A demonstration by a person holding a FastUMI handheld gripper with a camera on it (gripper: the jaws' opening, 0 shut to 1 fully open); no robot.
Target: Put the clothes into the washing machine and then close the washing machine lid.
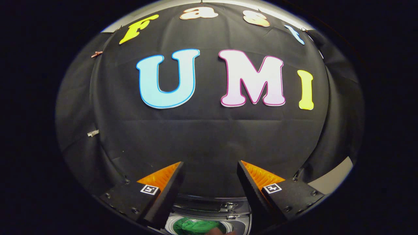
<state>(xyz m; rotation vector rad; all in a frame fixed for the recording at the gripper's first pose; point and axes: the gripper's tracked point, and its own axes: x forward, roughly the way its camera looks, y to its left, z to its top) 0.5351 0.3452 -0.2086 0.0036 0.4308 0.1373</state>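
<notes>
The gripper jaws stand apart (nothing between them) above the washing machine holding green clothes.

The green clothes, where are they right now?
In the gripper view, the green clothes lie inside the washing machine drum, low between the open hand-held gripper fingers, which hold nothing.

So the gripper sits at the bottom middle of the frame with its two fingers spread wide apart, nothing pinched between them. The left finger angles in from the lower left, the right finger from the lower right, tips leaning a bit toward each other but with a big gap left. Ribbed inner pads face the gap, and each finger base has a small square marker on it.
</notes>
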